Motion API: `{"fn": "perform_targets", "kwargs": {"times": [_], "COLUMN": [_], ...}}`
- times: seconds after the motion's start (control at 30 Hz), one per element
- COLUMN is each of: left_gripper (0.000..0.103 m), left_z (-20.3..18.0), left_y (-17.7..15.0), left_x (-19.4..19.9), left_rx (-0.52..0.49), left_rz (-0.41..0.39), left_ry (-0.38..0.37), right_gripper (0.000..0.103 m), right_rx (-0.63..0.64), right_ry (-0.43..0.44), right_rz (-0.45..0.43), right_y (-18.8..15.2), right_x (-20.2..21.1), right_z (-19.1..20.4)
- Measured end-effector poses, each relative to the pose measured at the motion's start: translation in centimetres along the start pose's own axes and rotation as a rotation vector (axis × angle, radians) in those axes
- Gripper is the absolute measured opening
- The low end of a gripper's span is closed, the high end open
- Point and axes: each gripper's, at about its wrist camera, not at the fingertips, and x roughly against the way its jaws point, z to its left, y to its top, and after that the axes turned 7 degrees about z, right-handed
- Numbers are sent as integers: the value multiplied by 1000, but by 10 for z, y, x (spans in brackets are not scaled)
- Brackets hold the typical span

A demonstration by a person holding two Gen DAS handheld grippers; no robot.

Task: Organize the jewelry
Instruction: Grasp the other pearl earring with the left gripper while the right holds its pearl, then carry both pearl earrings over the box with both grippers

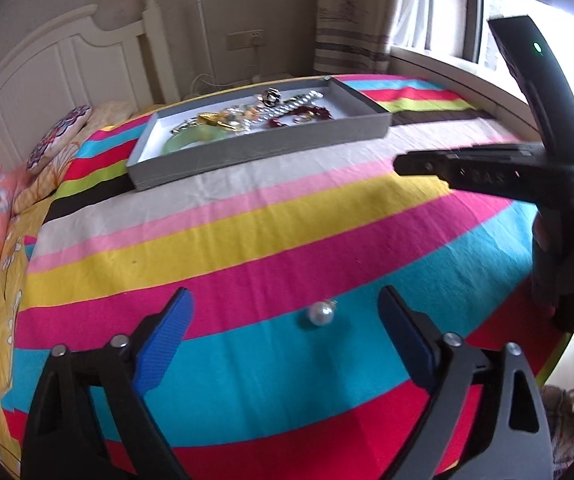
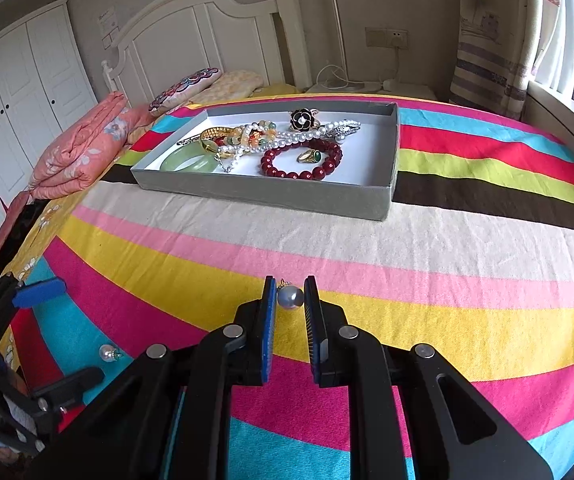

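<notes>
On the striped bedspread (image 2: 467, 240), two pearl earrings are lying outside the grey tray (image 2: 287, 196), which is sitting well apart from them toward the headboard. The right gripper (image 2: 290, 298) is holding one pearl earring (image 2: 290, 297) clenched between its blue pads, raised over the yellow stripe. The left gripper (image 1: 287, 312) is standing with its fingers spread wide and released, framing the second pearl earring (image 1: 321, 314), which is resting on the boundary between the pink and turquoise stripes; nothing is touching it.

Risks are being judged as follows. The held pearl is round and gripped near the pad tips, so any slackening or jolt during transfer could be letting it slip and roll into the fabric folds. The loose pearl is small against a soft, yielding cover; pads closing unevenly could be pushing it sideways or pressing it into the cloth rather than seizing it. Its thin metal hook could also be catching the weave. The tray is already crowded with the red bead bracelet (image 2: 303, 160) and pearl strands (image 2: 287, 136), so a careless drop could be tangling pieces.
</notes>
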Motion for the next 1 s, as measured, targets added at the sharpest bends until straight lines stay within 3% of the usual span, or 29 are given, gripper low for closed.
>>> {"fn": "perform_targets", "kwargs": {"times": [0.13,0.47,0.57,0.6,0.77,1.0], "left_gripper": [69,61,31,12,13,13], "left_z": [-7,-5,-5,-6,0,27], "left_y": [-3,-3,-4,-4,0,48], "left_x": [-11,-13,-12,-11,-5,4], "left_rx": [-28,-25,-29,-37,-16,32], "left_rz": [35,23,18,16,-17,-67], "left_ry": [2,-22,-60,-65,-66,-33], "right_gripper": [15,15,15,15,15,15], "right_rx": [-1,-1,0,1,1,37], "right_ry": [3,5,5,5,2,-2], "right_rz": [1,2,1,1,-16,-21], "right_y": [0,0,-1,0,-1,10], "right_x": [0,-1,-1,-1,1,-1], "right_z": [0,0,0,0,0,8]}}
